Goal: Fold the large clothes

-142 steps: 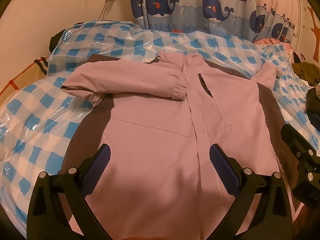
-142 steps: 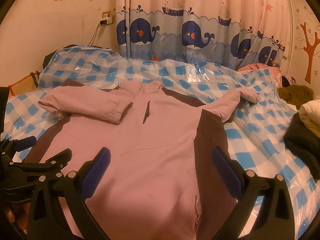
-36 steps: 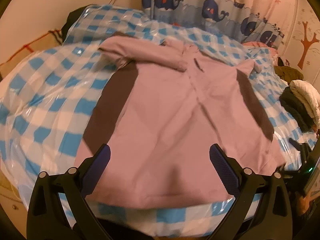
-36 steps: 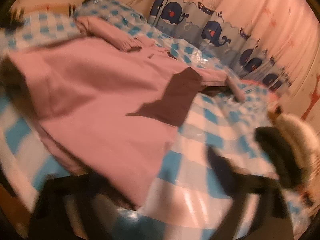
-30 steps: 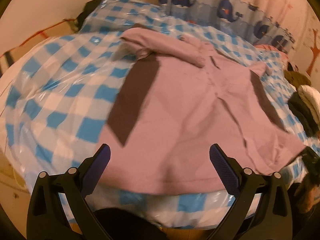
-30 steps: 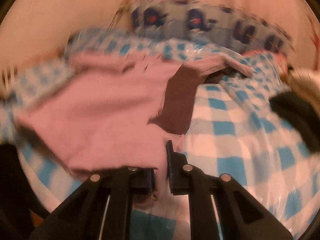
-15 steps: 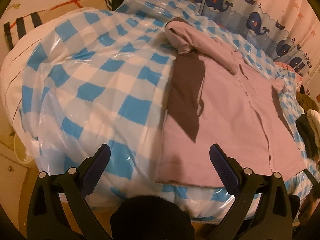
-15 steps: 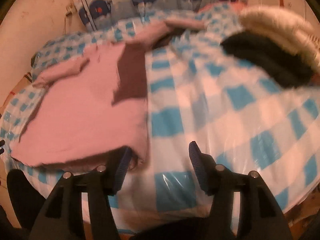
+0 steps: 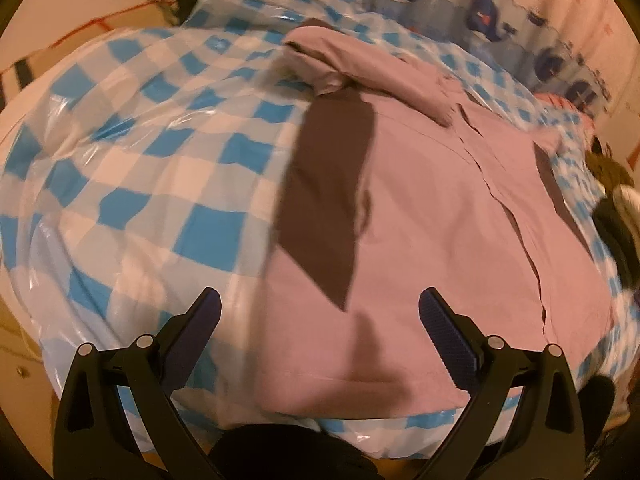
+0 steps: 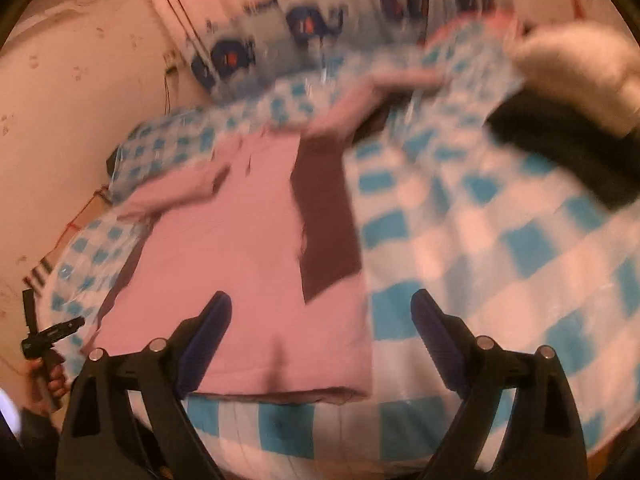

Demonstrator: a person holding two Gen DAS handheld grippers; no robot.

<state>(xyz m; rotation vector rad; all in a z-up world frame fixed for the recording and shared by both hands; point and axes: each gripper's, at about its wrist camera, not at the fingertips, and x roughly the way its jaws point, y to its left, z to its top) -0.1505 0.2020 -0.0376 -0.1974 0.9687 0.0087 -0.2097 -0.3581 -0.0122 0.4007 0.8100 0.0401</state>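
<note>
The jacket (image 9: pixel 432 208) is lying spread flat on the bed (image 9: pixel 152 168), front up, one sleeve (image 9: pixel 360 68) folded across the chest toward 12 o'clock, its hem near the bed's edge at 6 o'clock. My left tool (image 9: pixel 320 320) is hovering above the hem's corner, jaws standing wide, gripping nothing. My right tool (image 10: pixel 322 320) is opening its jaws over the opposite hem corner; the cloth is lying below them, not pinched. Dark clothes (image 10: pixel 560 148) are sitting at 2 o'clock on the bed.
</note>
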